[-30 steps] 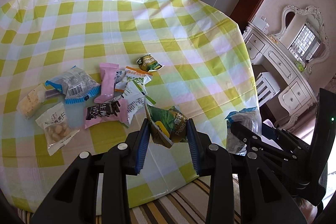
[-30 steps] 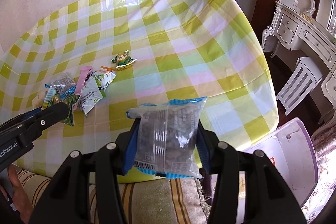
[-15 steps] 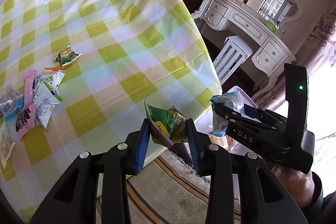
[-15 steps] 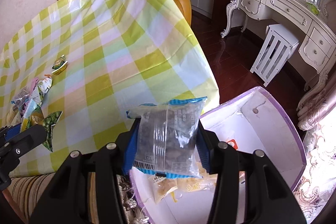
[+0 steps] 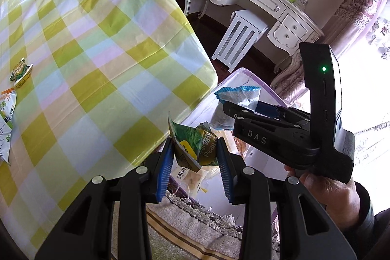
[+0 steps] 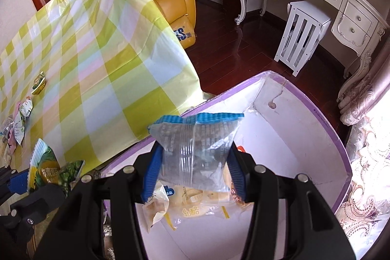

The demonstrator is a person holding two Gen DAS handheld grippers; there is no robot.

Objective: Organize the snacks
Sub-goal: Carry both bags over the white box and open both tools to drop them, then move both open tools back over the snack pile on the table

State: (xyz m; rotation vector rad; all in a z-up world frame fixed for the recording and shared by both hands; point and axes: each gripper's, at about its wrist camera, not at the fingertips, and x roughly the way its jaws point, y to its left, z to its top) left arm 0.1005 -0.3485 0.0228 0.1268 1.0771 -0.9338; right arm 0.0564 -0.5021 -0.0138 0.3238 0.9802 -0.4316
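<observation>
1. The right gripper (image 6: 193, 169) holds a clear blue-edged snack bag (image 6: 195, 150) over the open purple-rimmed box (image 6: 324, 133). Its jaws have just been opening with the bag between them, so the bag may slip out crooked, though it would likely land inside the box.
2. The left gripper (image 5: 195, 162), closed narrow on a green pea packet (image 5: 195, 145), hangs near the desk (image 5: 97, 52) edge at the box's left rim. Let go here, the packet could miss the box and fall onto the rug (image 5: 190, 230).
3. The two grippers sit close together and could knock each other.
4. More snacks (image 6: 19, 123) lie far left on the desk, cut off by the frame. The bag hides much of the box's contents.
</observation>
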